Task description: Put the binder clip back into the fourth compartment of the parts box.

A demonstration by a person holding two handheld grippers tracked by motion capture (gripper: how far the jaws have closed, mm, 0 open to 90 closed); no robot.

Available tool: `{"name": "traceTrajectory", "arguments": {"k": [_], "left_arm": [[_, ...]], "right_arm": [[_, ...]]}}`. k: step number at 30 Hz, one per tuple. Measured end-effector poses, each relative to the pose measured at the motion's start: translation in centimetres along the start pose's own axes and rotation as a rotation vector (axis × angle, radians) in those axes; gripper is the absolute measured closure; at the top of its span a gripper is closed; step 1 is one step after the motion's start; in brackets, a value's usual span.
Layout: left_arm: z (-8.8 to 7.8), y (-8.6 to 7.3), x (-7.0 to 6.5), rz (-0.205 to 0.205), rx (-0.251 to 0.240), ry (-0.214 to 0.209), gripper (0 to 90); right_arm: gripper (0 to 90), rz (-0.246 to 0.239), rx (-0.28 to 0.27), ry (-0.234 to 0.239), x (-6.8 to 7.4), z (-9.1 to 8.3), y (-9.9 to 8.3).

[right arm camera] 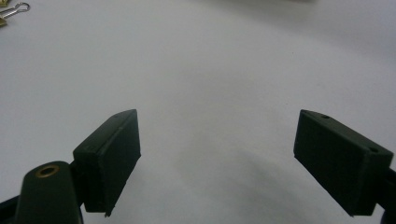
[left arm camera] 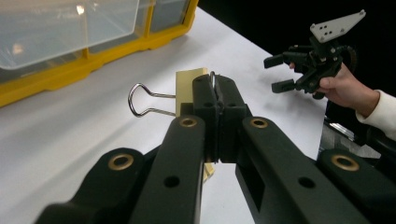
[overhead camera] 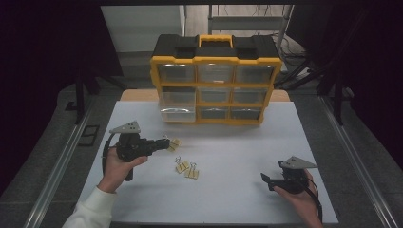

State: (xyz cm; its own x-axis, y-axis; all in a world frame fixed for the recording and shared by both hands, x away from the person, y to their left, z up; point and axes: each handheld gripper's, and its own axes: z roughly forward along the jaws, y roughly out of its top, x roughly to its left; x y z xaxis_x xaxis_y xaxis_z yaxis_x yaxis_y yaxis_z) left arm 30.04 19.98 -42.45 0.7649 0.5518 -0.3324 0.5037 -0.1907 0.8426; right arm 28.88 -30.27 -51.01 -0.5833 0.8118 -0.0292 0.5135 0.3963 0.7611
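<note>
On the white table (overhead camera: 228, 199), the left gripper (overhead camera: 166, 143) sits at about 9 o'clock with its jaws pressed together on one wire handle of a yellow binder clip (left arm camera: 189, 88), whose other wire loop sticks out beside the clip's body. 2 more binder clips (overhead camera: 187, 168) lie touching each other near the table's centre, just toward 4 o'clock from the pinched one. The right gripper (overhead camera: 267, 180) rests at about 4 o'clock with its jaws spread wide over bare table, and a yellow-and-black drawer organizer (overhead camera: 216, 80) stands at 12 o'clock.
</note>
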Motion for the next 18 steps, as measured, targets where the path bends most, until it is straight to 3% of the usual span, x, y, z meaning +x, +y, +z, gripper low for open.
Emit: {"name": "traceTrajectory", "arguments": {"k": [18], "left_arm": [[-0.4,1.6,-0.7,0.028,-0.069,0.004,89.2]], "right_arm": [[15.4,-0.003,-0.002,-0.004,0.1,0.0,0.0]]}}
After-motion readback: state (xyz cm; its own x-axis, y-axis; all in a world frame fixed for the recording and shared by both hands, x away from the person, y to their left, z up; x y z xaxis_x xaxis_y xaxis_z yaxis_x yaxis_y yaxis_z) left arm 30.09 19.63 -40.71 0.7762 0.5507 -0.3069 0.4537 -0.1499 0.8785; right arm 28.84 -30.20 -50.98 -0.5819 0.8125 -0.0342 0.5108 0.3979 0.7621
